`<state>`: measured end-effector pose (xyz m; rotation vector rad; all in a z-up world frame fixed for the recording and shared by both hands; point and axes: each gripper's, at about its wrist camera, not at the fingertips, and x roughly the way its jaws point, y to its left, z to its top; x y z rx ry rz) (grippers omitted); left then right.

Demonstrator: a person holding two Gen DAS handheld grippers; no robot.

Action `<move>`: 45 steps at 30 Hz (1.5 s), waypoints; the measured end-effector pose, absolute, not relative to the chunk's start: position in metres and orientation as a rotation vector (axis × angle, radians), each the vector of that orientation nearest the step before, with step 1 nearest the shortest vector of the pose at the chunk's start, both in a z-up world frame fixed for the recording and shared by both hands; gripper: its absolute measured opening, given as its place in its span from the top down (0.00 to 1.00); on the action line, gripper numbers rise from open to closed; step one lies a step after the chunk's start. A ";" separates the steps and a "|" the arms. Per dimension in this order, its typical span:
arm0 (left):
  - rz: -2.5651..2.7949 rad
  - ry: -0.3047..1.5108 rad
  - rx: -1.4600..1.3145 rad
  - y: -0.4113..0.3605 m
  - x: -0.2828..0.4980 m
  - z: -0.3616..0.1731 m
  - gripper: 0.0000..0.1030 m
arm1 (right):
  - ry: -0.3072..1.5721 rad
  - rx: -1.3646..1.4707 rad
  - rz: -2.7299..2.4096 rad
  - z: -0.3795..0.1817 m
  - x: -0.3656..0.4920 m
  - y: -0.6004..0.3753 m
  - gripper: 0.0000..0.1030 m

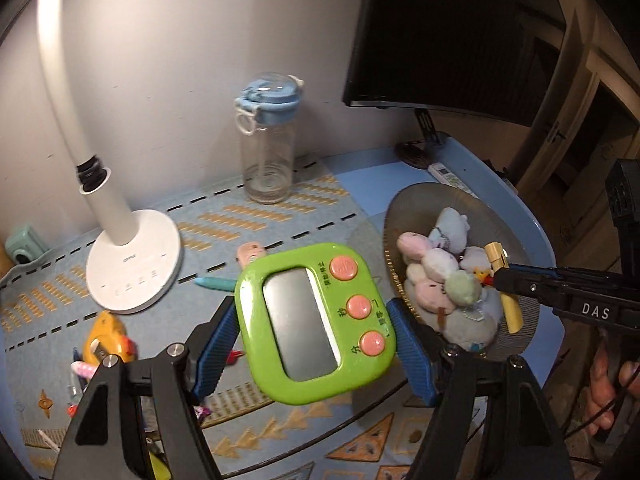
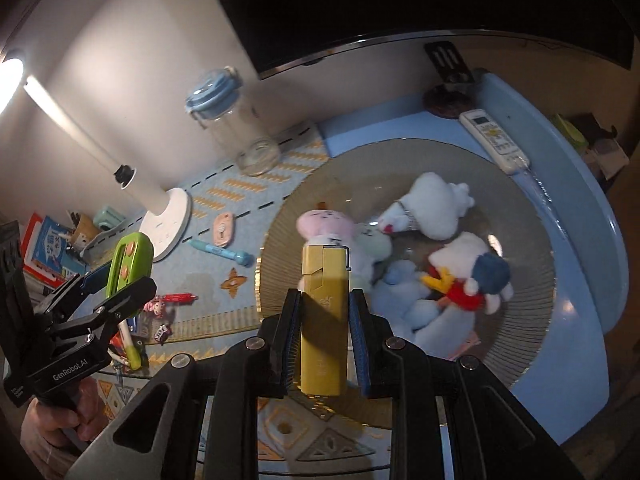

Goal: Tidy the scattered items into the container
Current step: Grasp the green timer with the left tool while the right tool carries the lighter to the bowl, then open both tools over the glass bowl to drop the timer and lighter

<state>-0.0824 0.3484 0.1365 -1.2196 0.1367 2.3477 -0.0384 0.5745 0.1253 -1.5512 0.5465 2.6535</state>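
several plush toys [image 2: 436, 208] crowd bowl [image 2: 520, 344]; lamp [image 1: 132, 260] beside.

"DAS" on right claw [image 1: 496, 276]; "GenRobot.AI" on left claw [image 2: 116, 276]

The blue table [image 2: 592, 216] carries a patterned mat [image 1: 280, 208] over its left part. On the mat: a white lamp base [image 1: 134, 260], a clear bottle [image 1: 266, 148] (blue lid) near the back edge, and a teal pen [image 2: 220, 251]. A glass bowl [image 2: 532, 288] and a remote [image 2: 494, 140] occupy the right side.
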 end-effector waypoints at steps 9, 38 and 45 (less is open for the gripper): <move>2.214 0.218 -1.197 0.445 -0.086 0.129 0.31 | 0.606 -1.528 2.600 0.115 -0.032 0.639 0.76; 2.053 0.374 -1.357 0.564 -0.138 0.055 0.30 | 0.658 -1.691 2.543 0.073 -0.074 0.677 0.76; 2.080 0.324 -1.378 0.550 -0.138 0.066 0.29 | 0.719 -1.661 2.565 0.083 -0.069 0.676 0.51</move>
